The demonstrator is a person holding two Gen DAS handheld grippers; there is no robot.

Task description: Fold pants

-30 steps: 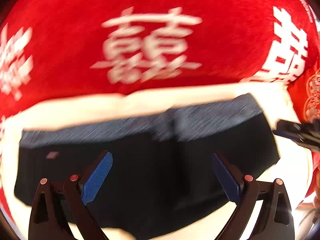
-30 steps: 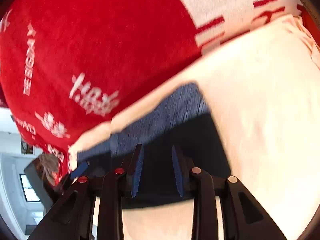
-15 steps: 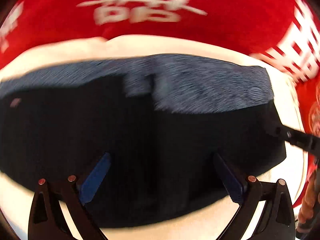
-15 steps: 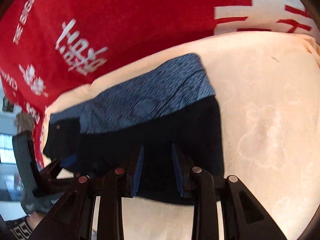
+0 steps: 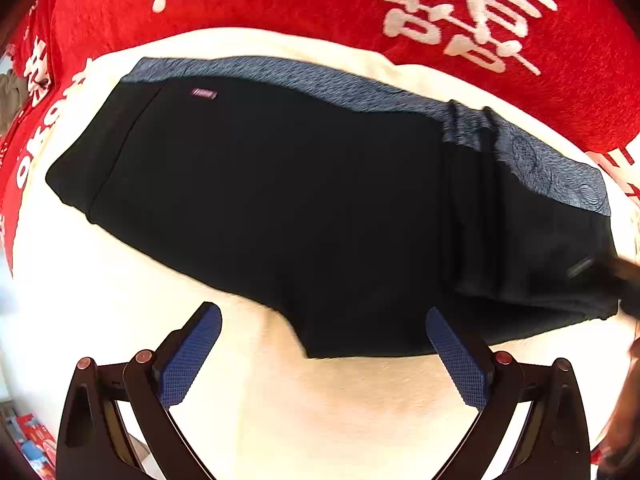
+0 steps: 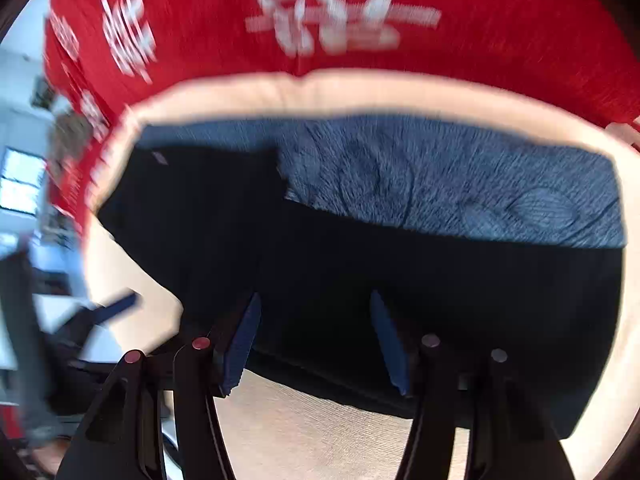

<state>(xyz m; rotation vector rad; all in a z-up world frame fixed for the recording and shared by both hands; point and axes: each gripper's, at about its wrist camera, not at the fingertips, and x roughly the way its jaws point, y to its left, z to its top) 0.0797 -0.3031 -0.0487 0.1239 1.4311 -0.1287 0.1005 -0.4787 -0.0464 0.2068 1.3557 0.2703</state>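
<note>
Black pants [image 5: 280, 200] with a blue-grey waistband lie folded flat on a cream cloth [image 5: 312, 420]. My left gripper [image 5: 320, 316] hangs open above their near edge, pointing straight down, with nothing between its blue pads. In the right wrist view the pants [image 6: 360, 280] fill the middle. My right gripper [image 6: 315, 300] hovers over their near edge; its jaws are opening and the pads press on nothing. The right gripper's blurred tip [image 5: 600, 276] shows at the pants' right end. The left gripper's blue pad [image 6: 116, 308] shows at the left.
A red blanket [image 5: 280, 8] with white characters spreads beyond the cream cloth [image 6: 320, 440] on the far side and to the left. Room furniture and a window [image 6: 20, 184] show blurred past the left edge.
Both grippers have come down closer to the pants and rolled. The left one now stands over the near edge instead of the middle. The right jaws have spread wider.
</note>
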